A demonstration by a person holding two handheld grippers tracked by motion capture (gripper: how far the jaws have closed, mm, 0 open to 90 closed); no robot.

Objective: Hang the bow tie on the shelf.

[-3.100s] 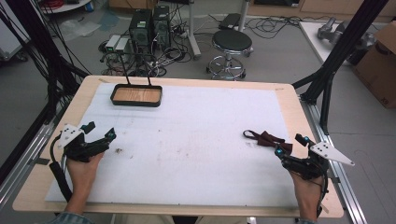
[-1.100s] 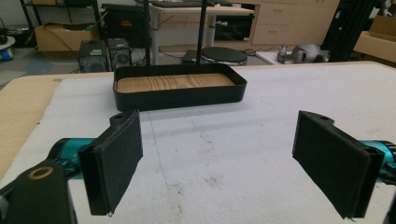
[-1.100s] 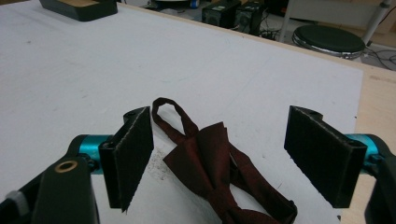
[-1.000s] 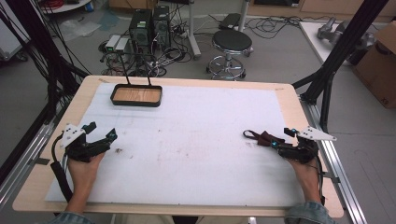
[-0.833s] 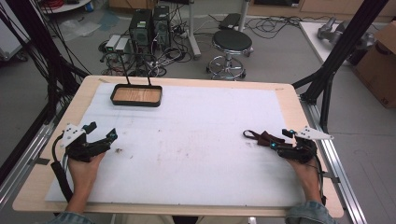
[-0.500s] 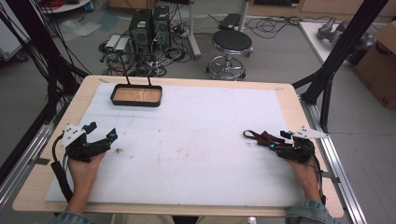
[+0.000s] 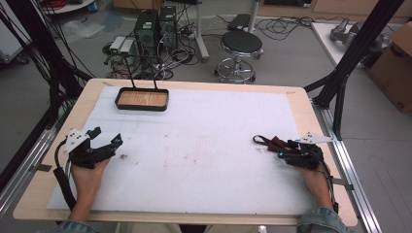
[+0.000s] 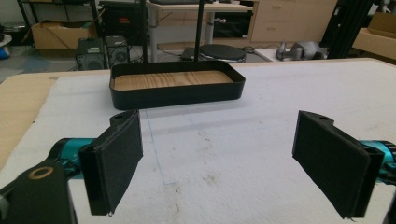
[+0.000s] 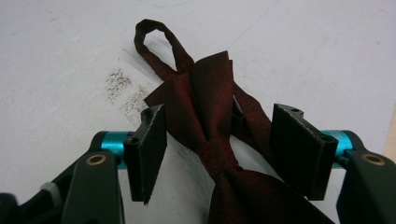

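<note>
White cloth covers most of the wooden surface (image 7: pixel 311 104), and that cloth (image 7: pixel 204 145) is marked with faint grey smudges near its middle. Up at the far left corner of the cloth sits a black tray (image 7: pixel 142 99) with a wood-grain floor, and in the left gripper view the same tray (image 8: pixel 177 95) stands straight ahead, well beyond the fingers.

Down at the near left, the left gripper (image 7: pixel 115 143) rests low over the cloth in the person's left hand (image 7: pixel 88 177), pointing toward the middle of the surface. Its fingers (image 8: pixel 116 158) are spread wide, with nothing but bare cloth between them.

Over on the right, the right gripper (image 7: pixel 283 154) lies close to the surface's right edge, held by the person's right hand (image 7: pixel 316 182), its grey three-cornered plate on top. Right at its tip is the dark red bow tie (image 7: pixel 273 143), lying flat on the cloth near the right edge.

In the right gripper view the bow tie (image 9: pixel 210 107) sits squarely between the fingers (image 9: pixel 148 149): its knot is centred in the gap, one wing fans out ahead, and a thin strap loops away beyond it. The fingers stand half open, one each side of the knot, with a sliver of cloth visible on both sides, so they straddle the fabric without clamping it.
</note>
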